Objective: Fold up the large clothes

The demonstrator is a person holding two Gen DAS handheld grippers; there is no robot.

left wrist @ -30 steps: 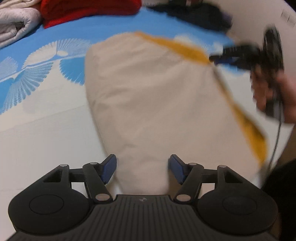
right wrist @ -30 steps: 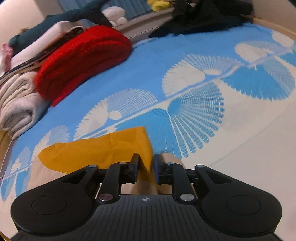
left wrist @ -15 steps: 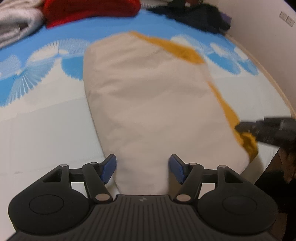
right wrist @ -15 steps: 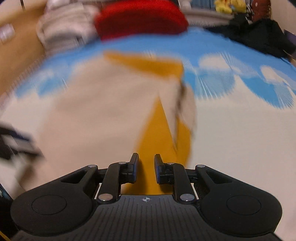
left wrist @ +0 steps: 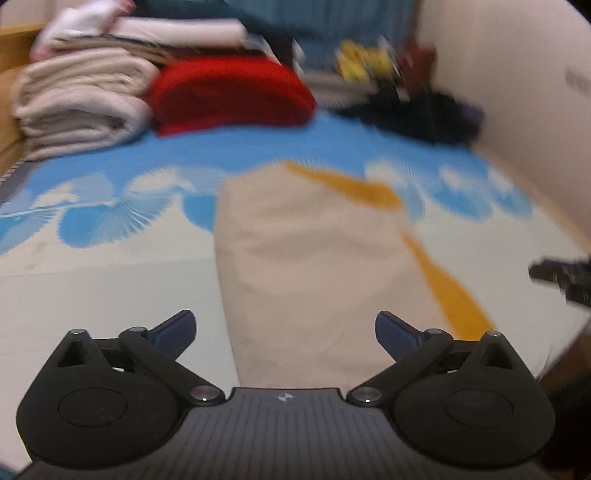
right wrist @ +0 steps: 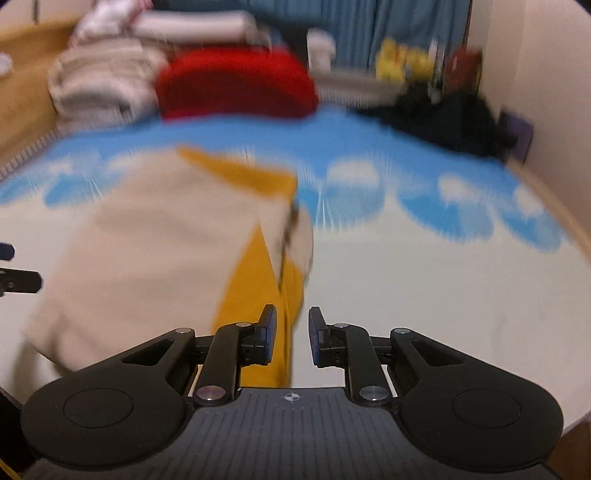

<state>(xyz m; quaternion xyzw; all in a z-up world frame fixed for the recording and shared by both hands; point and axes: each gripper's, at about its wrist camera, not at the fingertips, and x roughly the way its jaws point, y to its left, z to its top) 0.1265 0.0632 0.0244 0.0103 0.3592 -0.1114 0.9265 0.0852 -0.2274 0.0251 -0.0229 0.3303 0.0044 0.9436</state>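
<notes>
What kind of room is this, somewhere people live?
Most likely a bedroom in a home. The beige garment lies on a bed sheet printed in blue and white, folded blankets and a red one are stacked at its far end, and blue curtains hang behind.

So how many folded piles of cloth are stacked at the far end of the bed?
2 clear ones: a cream pile at the far left and a red pile beside it. More pale folded items sit on top, too blurred to count.
</notes>
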